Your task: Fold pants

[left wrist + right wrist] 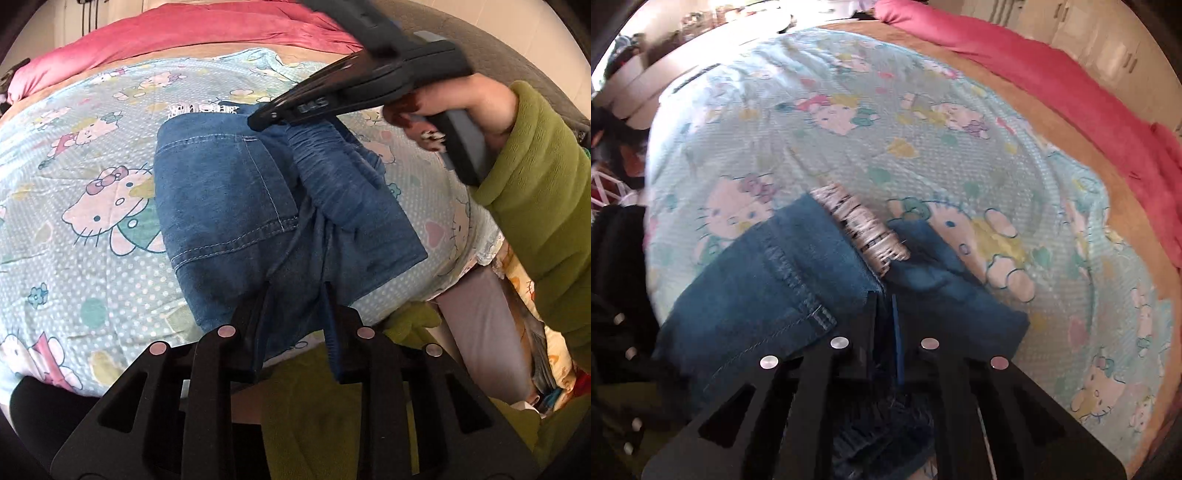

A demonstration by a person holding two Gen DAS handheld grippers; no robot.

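Observation:
Blue denim pants (229, 206) lie folded into a thick block on a Hello Kitty sheet (74, 155), back pocket up. At the block's near edge my left gripper (297, 306) has a ridge of denim pinched between its fingers. The right gripper (258, 122), held by a hand (472, 107) in a green sleeve, comes in from the upper right, its tip on bunched denim at the far edge. In the right wrist view the right gripper (885, 314) is shut with a narrow gap on dark denim of the pants (757, 314), beside a white frayed patch (860, 229).
A pink blanket (184, 33) lies along the far side of the bed, also seen as the pink blanket (1052, 81) over an orange-brown cover (1089, 155). The bed's near edge runs at the lower right, where the person's grey-clad leg (480, 314) stands. Dark clutter sits off the left edge (617, 258).

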